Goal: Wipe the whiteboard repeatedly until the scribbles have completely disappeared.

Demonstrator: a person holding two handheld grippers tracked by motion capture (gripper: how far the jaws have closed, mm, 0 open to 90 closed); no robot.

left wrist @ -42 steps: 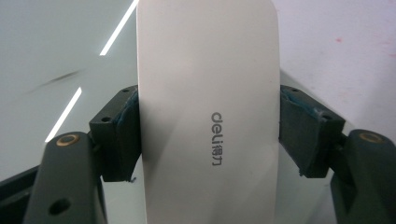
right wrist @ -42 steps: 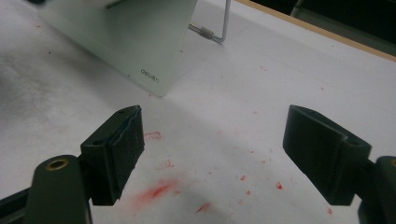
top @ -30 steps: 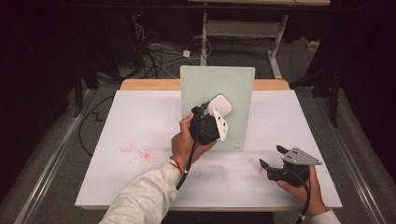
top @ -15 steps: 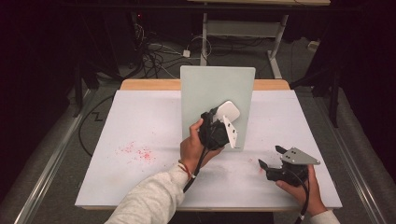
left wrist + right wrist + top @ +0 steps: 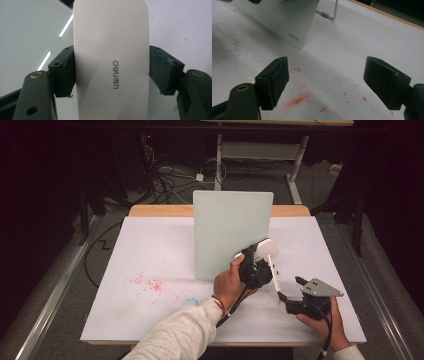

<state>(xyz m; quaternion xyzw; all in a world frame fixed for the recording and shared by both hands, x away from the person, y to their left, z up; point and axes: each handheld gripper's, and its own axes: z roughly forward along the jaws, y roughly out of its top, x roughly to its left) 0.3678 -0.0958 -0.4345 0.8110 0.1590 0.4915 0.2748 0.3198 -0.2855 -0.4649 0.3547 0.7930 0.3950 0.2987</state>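
Note:
A pale green glass board [image 5: 227, 232] stands upright on the white table [image 5: 150, 245], propped by a wire stand [image 5: 329, 15]. My left gripper [image 5: 260, 262] is shut on a white eraser [image 5: 268, 252] at the board's lower right corner. In the left gripper view the eraser [image 5: 111, 57], printed "deli", is pinched between both pads, with the board [image 5: 27, 32] behind it on the left. My right gripper [image 5: 291, 289] rests low over the table to the right of the board, open with nothing between its pads [image 5: 278, 77]. The board's corner [image 5: 279, 15] lies ahead of it.
Red marker stains [image 5: 147, 284] speckle the table left of the board, and more red smears [image 5: 298, 100] lie under my right gripper. A faint blue smear [image 5: 190, 301] sits near the left sleeve. Cables [image 5: 170, 175] and a desk frame [image 5: 260, 150] lie on the floor beyond the far edge.
My left gripper has carried the eraser rightward and down across the board's face to its lower right corner. The right gripper has stayed put.

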